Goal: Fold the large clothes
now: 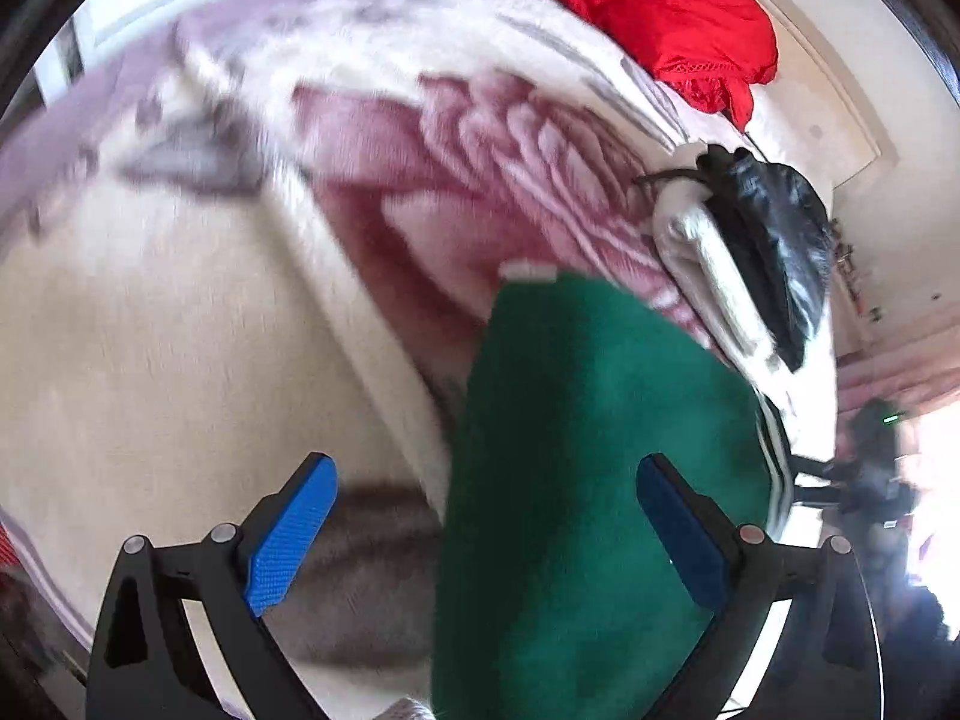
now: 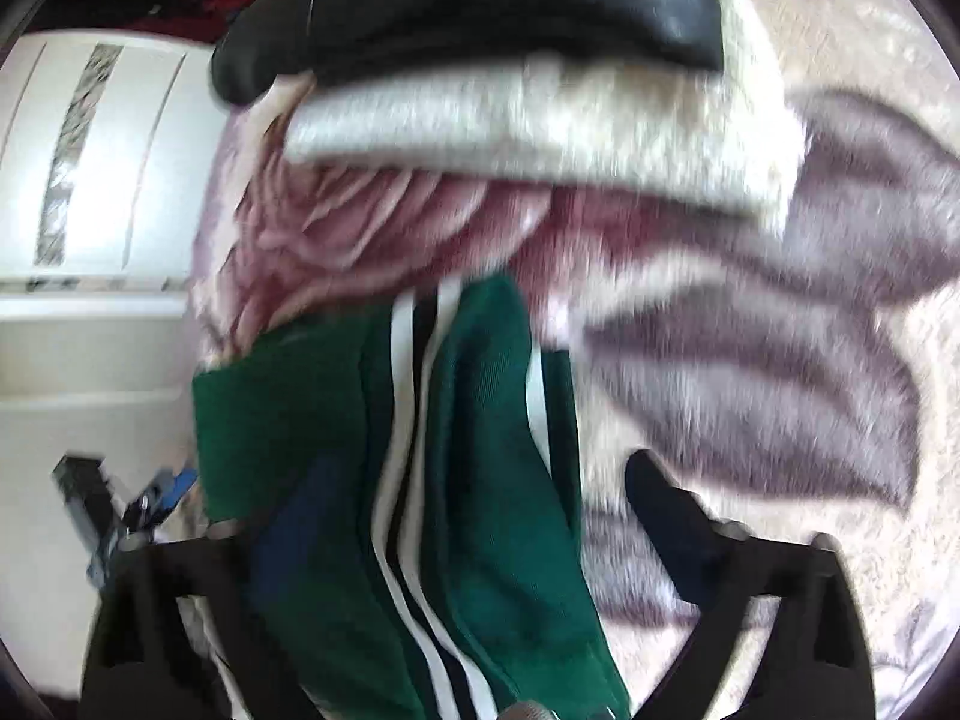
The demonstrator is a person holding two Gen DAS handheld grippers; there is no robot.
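a green garment (image 1: 600, 480) with white stripes lies folded on a floral blanket (image 1: 180, 330), just below a stack of folded clothes (image 2: 528, 114). left gripper (image 1: 486, 534) and right gripper (image 2: 456, 540) both stand open above it, gripping nothing, likely released after a fold.

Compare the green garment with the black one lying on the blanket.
The green garment is matte knit with white stripes along it; the black garment is plain and has a sheen. The green one lies directly on the floral blanket, between the open jaws of the right gripper; the black one rests on top of a folded white fleece, farther from that gripper. Both are folded and lie on the same bed.
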